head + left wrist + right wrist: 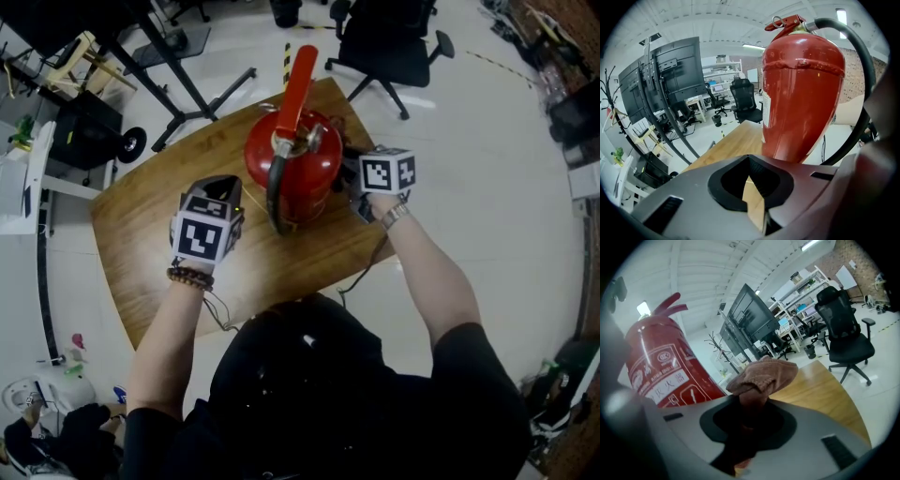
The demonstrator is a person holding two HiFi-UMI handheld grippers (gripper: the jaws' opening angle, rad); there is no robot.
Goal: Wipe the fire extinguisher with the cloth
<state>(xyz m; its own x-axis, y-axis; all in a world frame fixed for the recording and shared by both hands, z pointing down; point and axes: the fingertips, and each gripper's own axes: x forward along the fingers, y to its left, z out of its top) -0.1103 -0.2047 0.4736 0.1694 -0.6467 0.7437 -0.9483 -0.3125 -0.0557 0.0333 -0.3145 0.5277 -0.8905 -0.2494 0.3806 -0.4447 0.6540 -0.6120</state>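
One Chinese-labelled fire extinguisher (661,366), left gripper (749,164) closed empty, right gripper (752,401) pinching cloth (764,373)

- Premises: an open-plan office and lab workspace. Reference point: the wooden table (159,234).
- Past the table's far edge: a black swivel office chair (389,42) on a glossy white floor (487,187).
- Far left of the table: large dark screens (677,70) on wheeled stands.
- Further behind the table: white shelving (723,69) stocked with equipment.
- High above the table: ceiling strip lights (842,16).
- Well beyond the table: a brick wall (843,256).
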